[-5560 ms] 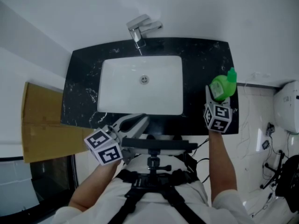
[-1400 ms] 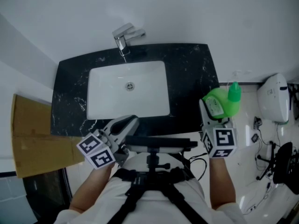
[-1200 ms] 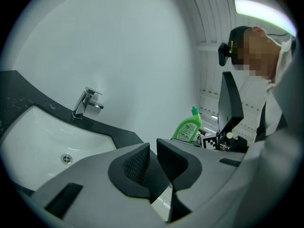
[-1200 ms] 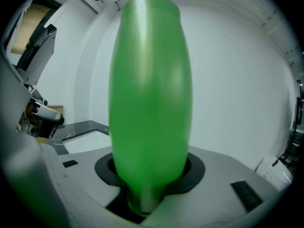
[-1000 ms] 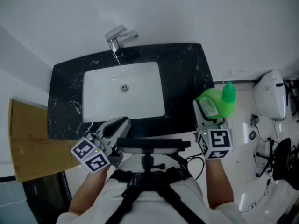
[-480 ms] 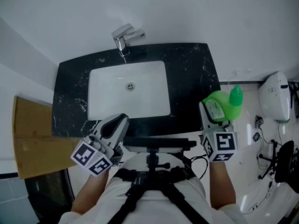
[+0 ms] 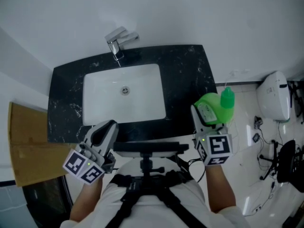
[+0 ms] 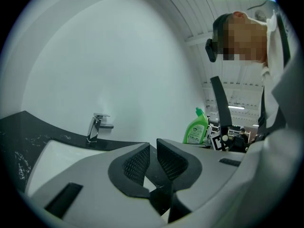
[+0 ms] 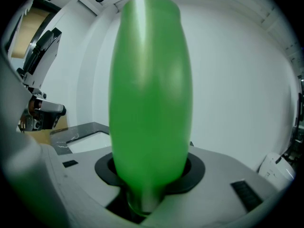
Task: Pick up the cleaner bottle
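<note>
The green cleaner bottle (image 7: pixel 212 109) with its green cap (image 7: pixel 227 99) hangs upright off the right of the black counter (image 7: pixel 190 75), above the floor. My right gripper (image 7: pixel 203 114) is shut on its body. In the right gripper view the bottle (image 9: pixel 151 94) fills the middle between the jaws of the right gripper (image 9: pixel 151 177). My left gripper (image 7: pixel 105 129) hovers in front of the counter's near edge with nothing in it. In the left gripper view the left gripper (image 8: pixel 153 152) has its ribbed pads (image 8: pixel 137 163) nearly together, and the bottle (image 8: pixel 195 127) shows far off to the right.
A white basin (image 7: pixel 142 96) is set in the counter, with a chrome faucet (image 7: pixel 116 41) behind it. Brown cardboard (image 7: pixel 26 146) lies to the left. A white fixture (image 7: pixel 273 101) and cables are on the floor at right. A black chest rig (image 7: pixel 145 148) sits between my arms.
The bottle, first at the counter's right edge, is now held clear of it to the right. My left gripper has shifted a little to the left and rolled.
</note>
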